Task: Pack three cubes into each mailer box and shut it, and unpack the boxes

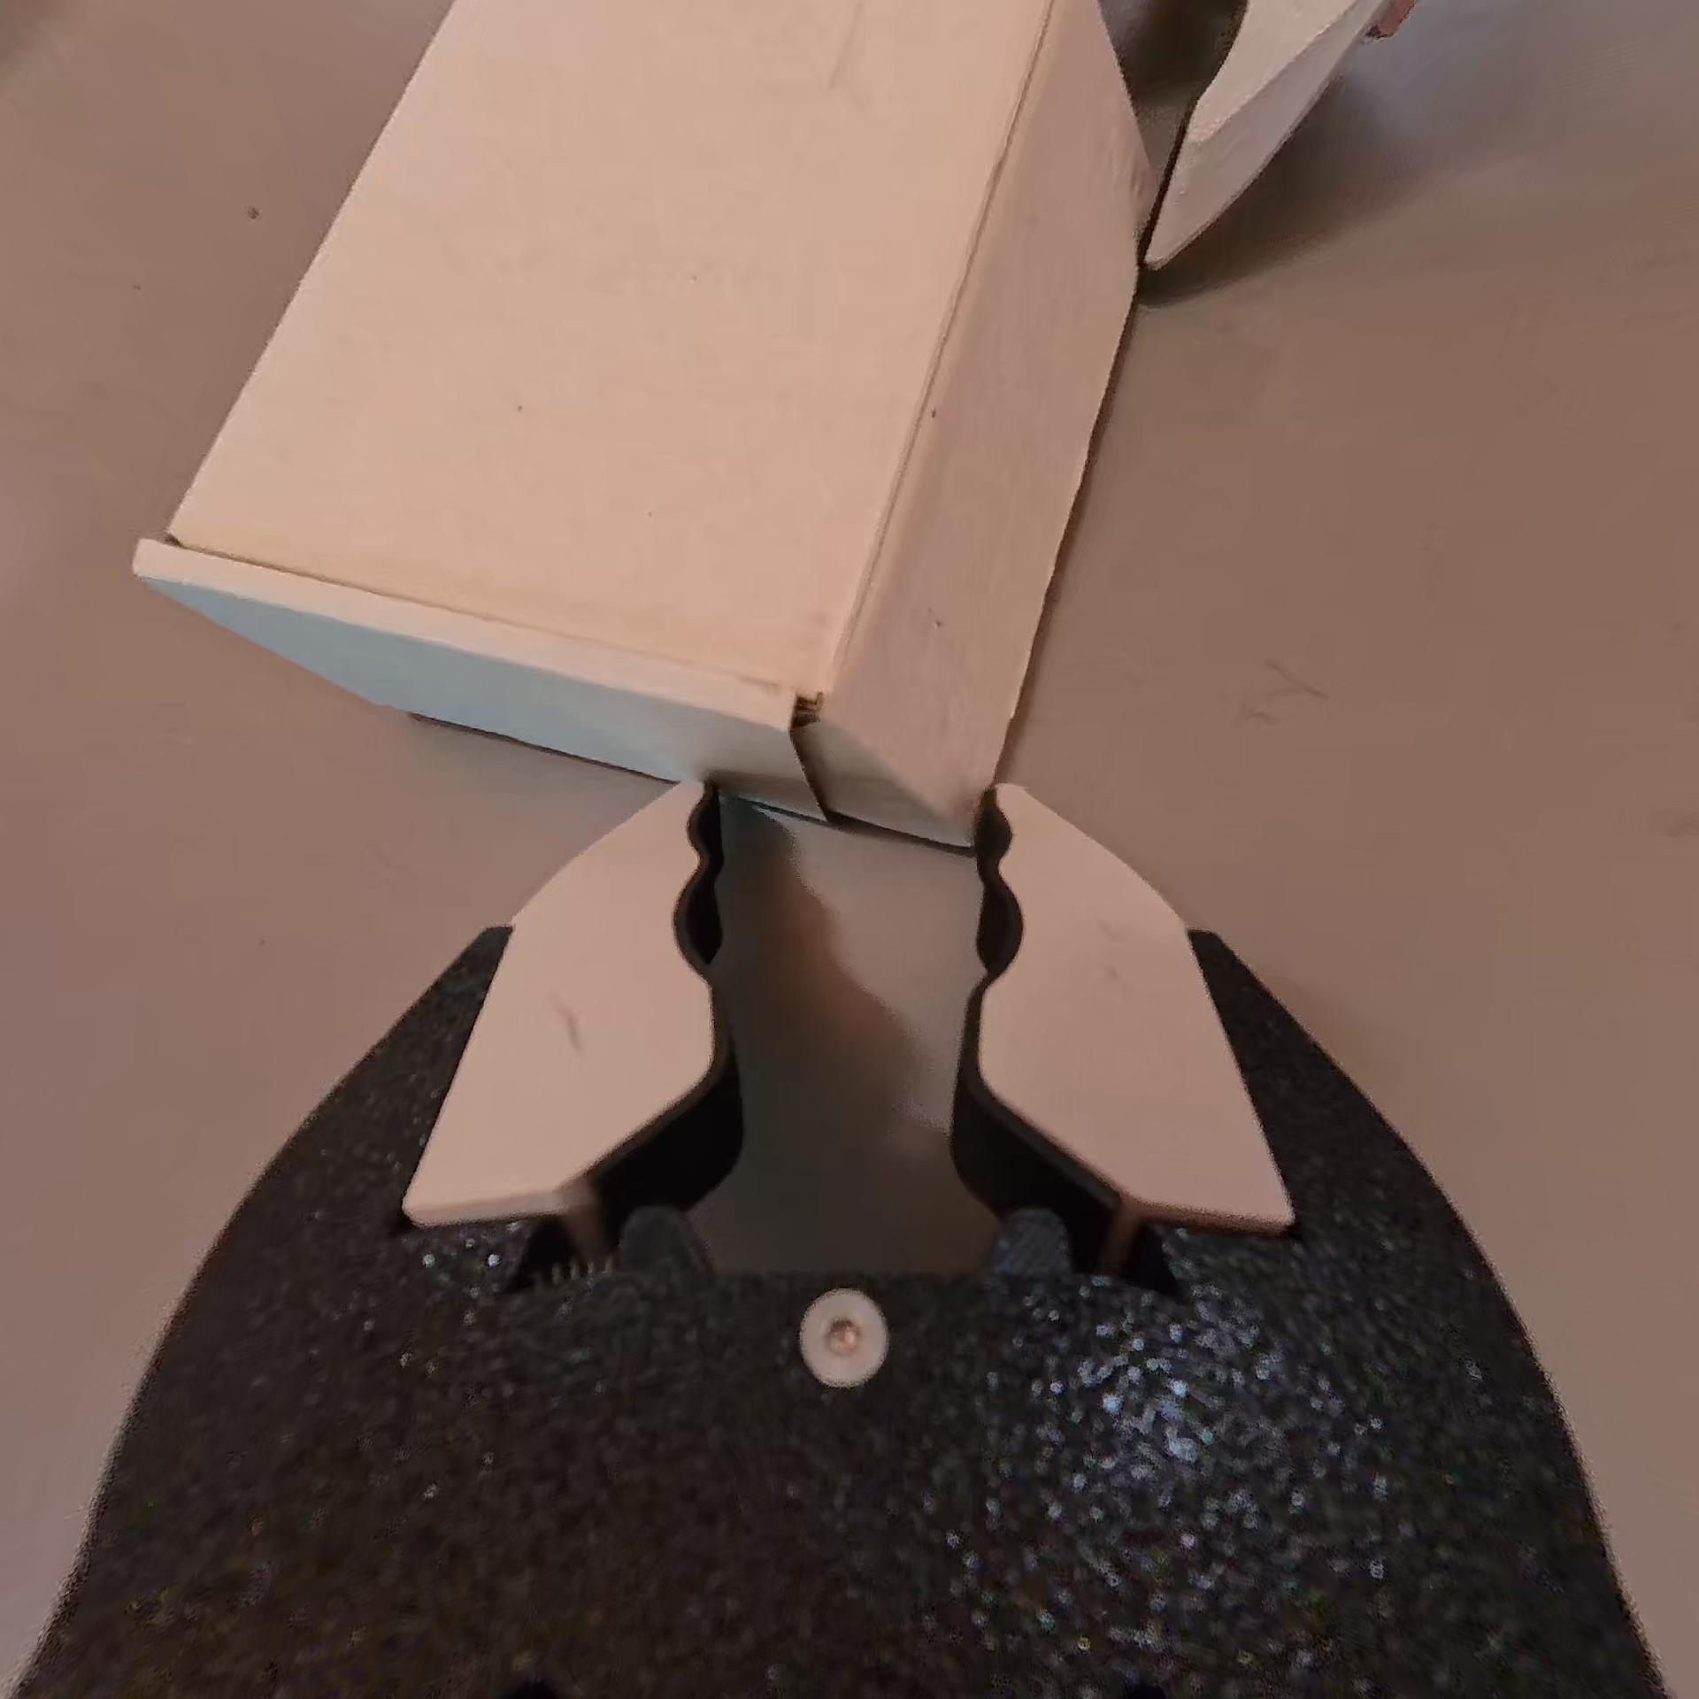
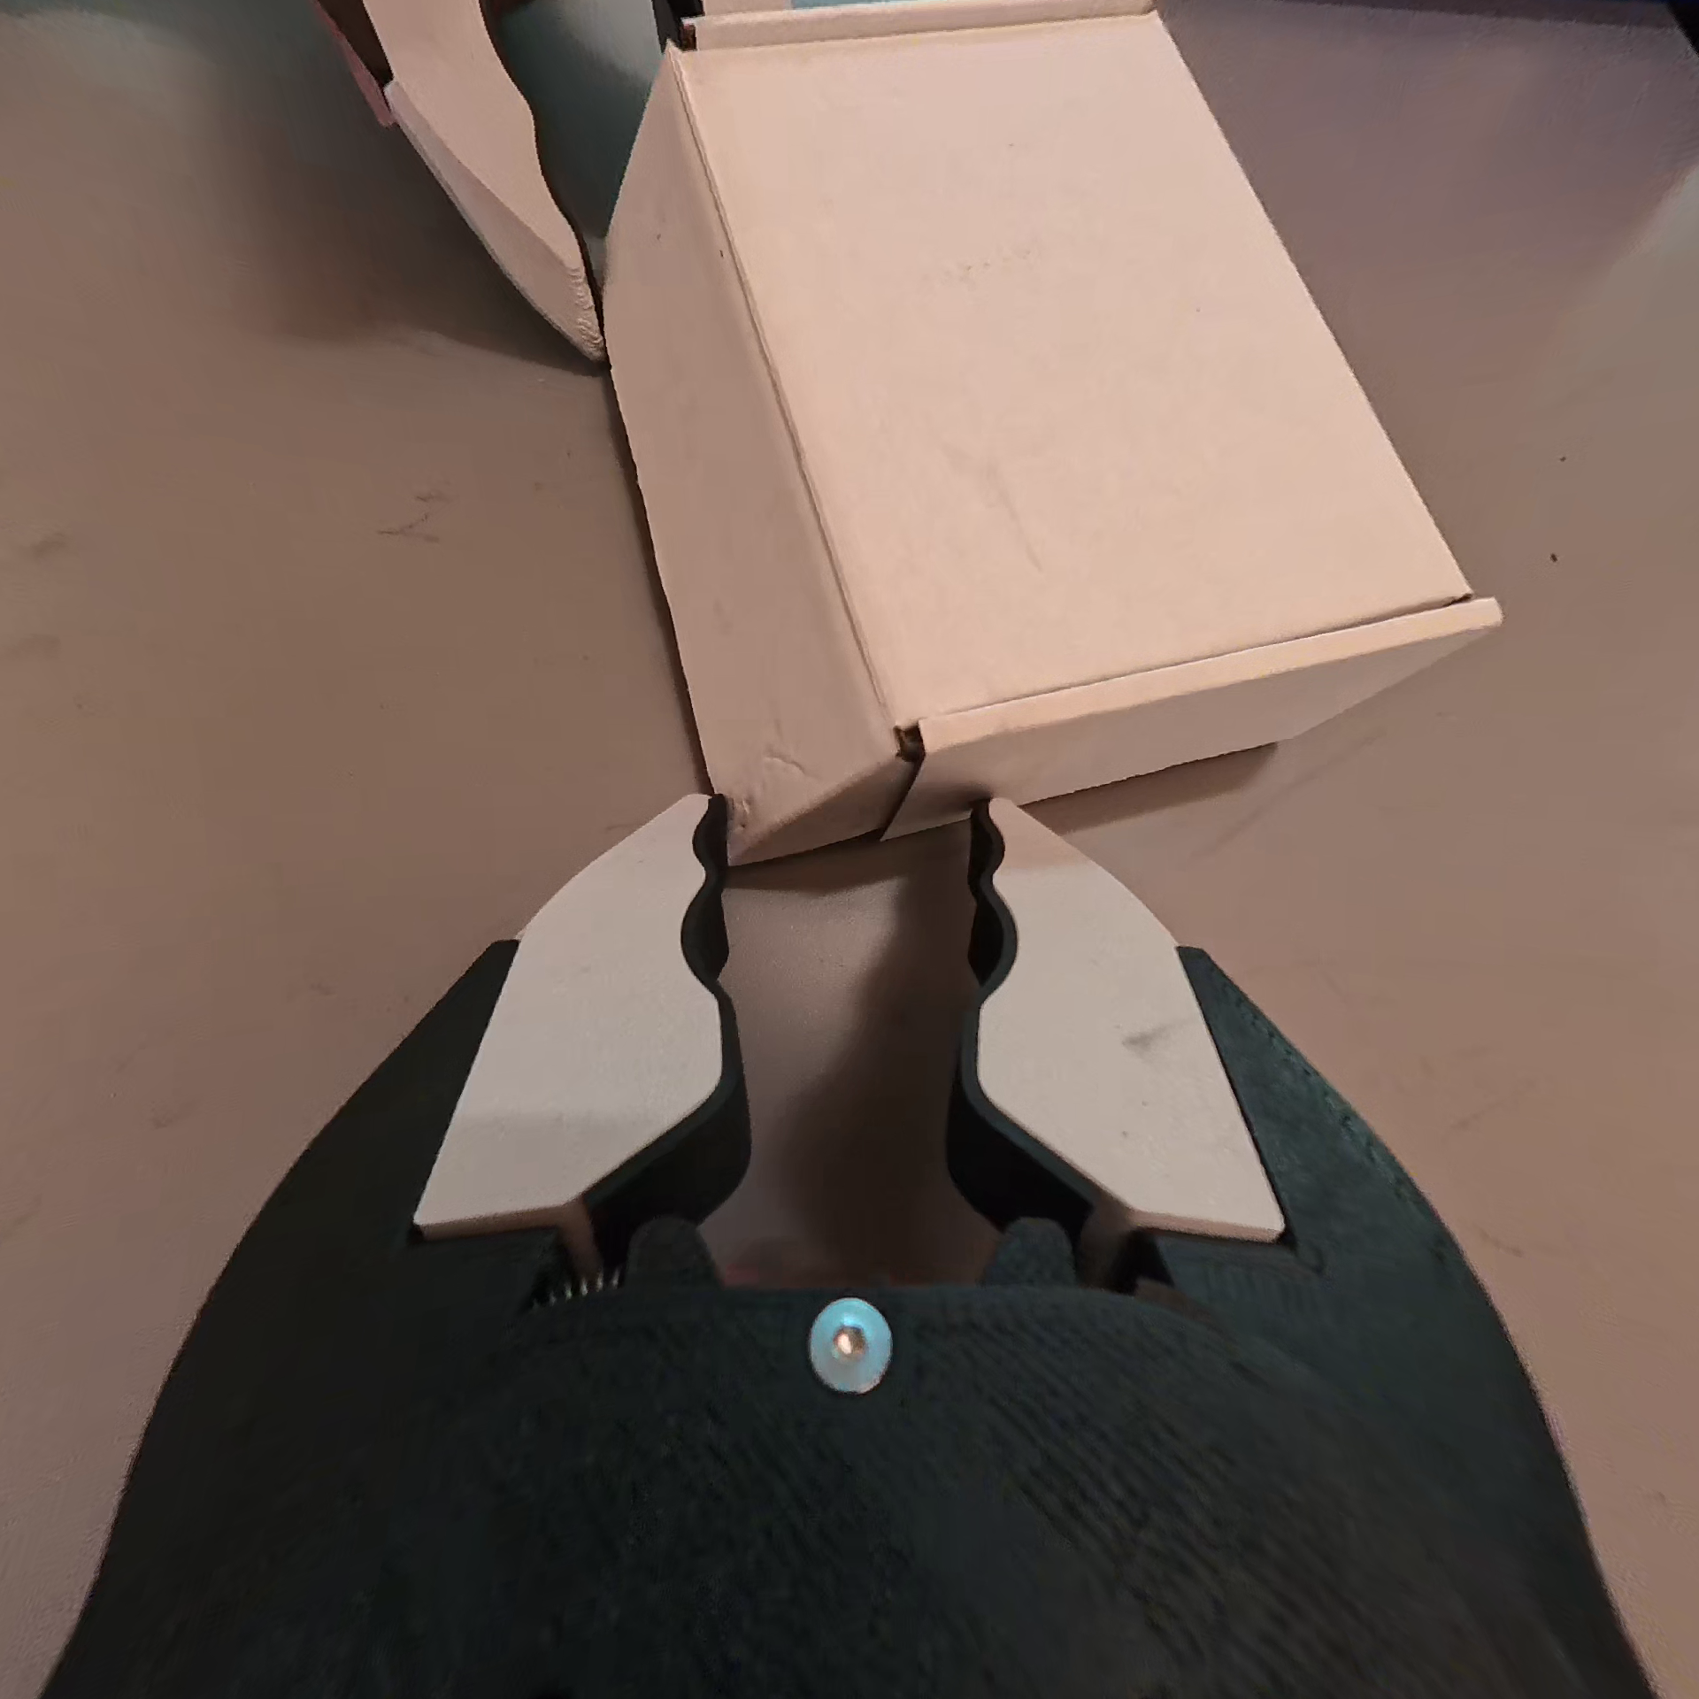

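A closed tan cardboard mailer box (image 1: 644, 368) lies on the beige table. In the left wrist view my left gripper (image 1: 850, 809) is open, its fingertips at the box's near corner, one on each side of it. In the right wrist view the same box (image 2: 1057, 414) lies ahead and my right gripper (image 2: 846, 823) is open, its fingertips at the box's other near corner. Each gripper's white fingers show far off in the other's view: the right gripper (image 1: 1223, 156), the left gripper (image 2: 496, 184). No cubes are in view.
The beige table (image 1: 1379, 644) spreads around the box on all sides in the left wrist view, and likewise in the right wrist view (image 2: 276, 598). A second cardboard edge (image 2: 919, 18) shows just behind the box at the top of the right wrist view. My right fingertips sit around 15 cm from my left ones.
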`<state>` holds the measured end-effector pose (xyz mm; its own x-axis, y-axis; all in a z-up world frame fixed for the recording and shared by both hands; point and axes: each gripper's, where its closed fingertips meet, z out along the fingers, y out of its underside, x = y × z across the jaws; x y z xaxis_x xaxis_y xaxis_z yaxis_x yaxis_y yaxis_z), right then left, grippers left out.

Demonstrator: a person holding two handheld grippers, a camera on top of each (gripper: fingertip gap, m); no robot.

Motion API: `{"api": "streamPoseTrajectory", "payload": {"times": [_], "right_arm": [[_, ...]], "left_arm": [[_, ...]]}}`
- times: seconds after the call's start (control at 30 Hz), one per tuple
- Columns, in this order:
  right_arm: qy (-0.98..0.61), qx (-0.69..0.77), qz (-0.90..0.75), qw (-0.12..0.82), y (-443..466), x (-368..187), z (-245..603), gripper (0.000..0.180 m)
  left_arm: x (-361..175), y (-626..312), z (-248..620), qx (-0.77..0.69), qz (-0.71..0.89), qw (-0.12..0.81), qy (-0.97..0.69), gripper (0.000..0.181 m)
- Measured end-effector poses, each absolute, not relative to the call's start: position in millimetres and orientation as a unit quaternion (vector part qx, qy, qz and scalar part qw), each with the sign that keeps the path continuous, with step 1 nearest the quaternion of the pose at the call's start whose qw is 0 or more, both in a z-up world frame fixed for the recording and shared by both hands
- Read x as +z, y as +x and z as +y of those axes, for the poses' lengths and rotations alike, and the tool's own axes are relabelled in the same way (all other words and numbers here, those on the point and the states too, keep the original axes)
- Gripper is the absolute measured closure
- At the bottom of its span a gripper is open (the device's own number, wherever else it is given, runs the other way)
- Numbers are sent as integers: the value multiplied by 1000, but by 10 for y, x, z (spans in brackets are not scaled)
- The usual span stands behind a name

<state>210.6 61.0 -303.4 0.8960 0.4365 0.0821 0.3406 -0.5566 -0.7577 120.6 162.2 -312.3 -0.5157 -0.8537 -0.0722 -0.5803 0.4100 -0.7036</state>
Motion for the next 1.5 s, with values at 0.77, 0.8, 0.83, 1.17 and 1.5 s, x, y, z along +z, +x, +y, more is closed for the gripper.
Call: {"api": "streamPoseTrajectory", "payload": {"times": [0.77,0.8,0.83,1.17,1.5], "right_arm": [[-875,156,-229,396,2134,-3010,611,126],[-874,160,-231,396,2132,-3006,605,126],[-873,162,-232,397,2135,-3008,605,127],[-881,41,-264,390,2172,-3061,648,144],[-876,35,-235,420,2210,-3037,662,144]], "left_arm": [[-3038,1216,1633,-367,796,187,-444,127],[-3038,1217,1634,-368,795,187,-444,127],[-3038,1224,1644,-366,796,190,-444,128],[-3061,1319,1746,-316,812,256,-420,144],[-3070,1318,1746,-313,804,255,-436,146]]}}
